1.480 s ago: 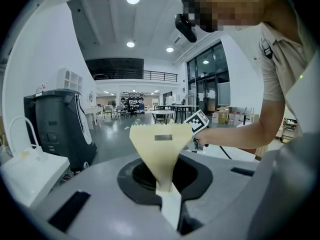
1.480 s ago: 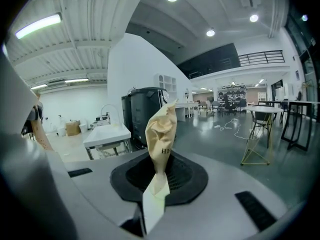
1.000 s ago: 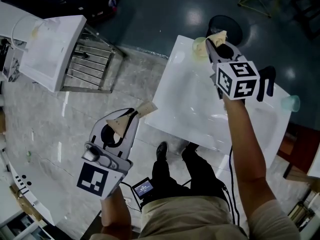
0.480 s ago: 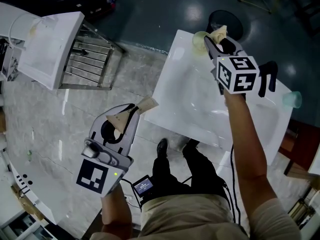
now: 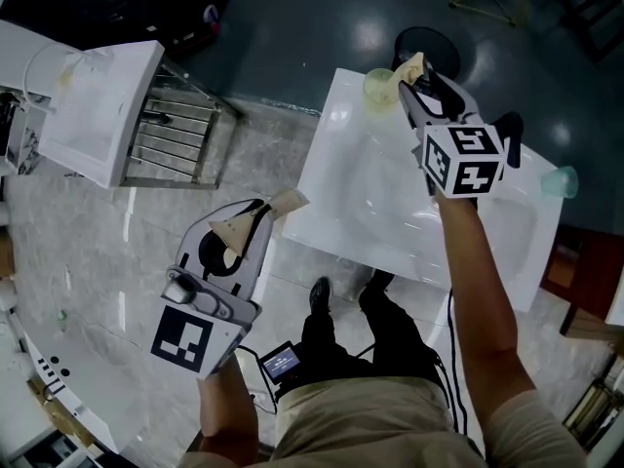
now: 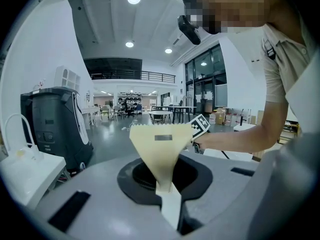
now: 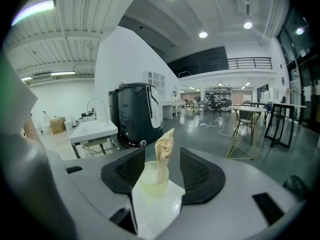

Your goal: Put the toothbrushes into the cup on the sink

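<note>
Two toothbrushes are showing, and each one is sitting inside a cream paper wrapper, so I am only seeing paper and no bristles. The standing toothbrush (image 7: 164, 151) is poking up out of the cup (image 7: 149, 181) and leaning a little. Its crinkly top is rising above the rim. The cup is pale green and see-through, and it is sitting on the far corner of the white sink (image 5: 351, 203).

My right tongs (image 5: 422, 81) are hanging open around that cup. They have just been opening, and now a dark pad is standing on each side. The cup and the wrapper are between the pads, but neither pad is touching them.

My left tongs (image 5: 265, 214) are squeezing the held toothbrush (image 6: 162, 149), out over the grey floor (image 5: 146, 232) beside the sink. Its wrapper is spreading wide like a fan at the far end, with a zigzag edge, and getting thin where the tongs are pinching it.

Some things are hard for me to make out. The lower end of the standing toothbrush is looking blurry through the cup wall. From the head view, the marker cube is covering part of a black tap (image 5: 514, 135). A small pale green thing (image 5: 559, 180) is sitting at the sink's right edge, and I cannot tell what it is.
</note>
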Motion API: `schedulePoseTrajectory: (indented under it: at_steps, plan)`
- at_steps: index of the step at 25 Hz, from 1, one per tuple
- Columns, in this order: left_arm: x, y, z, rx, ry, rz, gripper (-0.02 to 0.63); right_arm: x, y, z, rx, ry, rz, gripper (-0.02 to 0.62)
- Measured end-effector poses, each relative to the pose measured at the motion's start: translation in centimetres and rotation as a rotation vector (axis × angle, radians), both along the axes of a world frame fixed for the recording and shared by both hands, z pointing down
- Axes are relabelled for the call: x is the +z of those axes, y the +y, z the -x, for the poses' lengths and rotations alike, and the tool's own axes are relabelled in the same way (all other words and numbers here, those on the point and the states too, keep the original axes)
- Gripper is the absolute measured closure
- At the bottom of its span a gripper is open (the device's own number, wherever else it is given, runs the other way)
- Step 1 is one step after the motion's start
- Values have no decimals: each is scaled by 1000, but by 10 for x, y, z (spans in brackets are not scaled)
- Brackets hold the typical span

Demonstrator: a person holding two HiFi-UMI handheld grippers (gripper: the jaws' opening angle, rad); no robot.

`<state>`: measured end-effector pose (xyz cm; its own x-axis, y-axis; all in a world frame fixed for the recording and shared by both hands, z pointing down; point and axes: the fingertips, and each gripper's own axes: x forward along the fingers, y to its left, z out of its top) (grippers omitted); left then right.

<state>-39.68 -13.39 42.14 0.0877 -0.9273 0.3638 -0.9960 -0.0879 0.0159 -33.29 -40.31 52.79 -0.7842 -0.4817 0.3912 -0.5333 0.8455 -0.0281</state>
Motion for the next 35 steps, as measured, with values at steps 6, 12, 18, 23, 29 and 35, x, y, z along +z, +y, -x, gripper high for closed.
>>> schedulePoseTrajectory:
  at_steps: [6,12,18,23,29,35]
  plan:
    - [-33,3,-11,66,-14,-52,574,-59,35,-45,55,-79,-34,396]
    - [-77,14,-42,208,-18,-136,574,-130,102,-127,159,-116,-92,396]
    - [-118,29,-94,416,-15,-228,574,-190,183,-236,353,-94,-168,396]
    - [-146,41,-148,566,-17,-284,574,-224,258,-319,483,-47,-214,396]
    - [-179,52,-214,671,-23,-333,574,-247,315,-412,622,-41,-239,399]
    - [-185,54,-290,693,-49,-331,574,-256,337,-498,673,-74,-247,402]
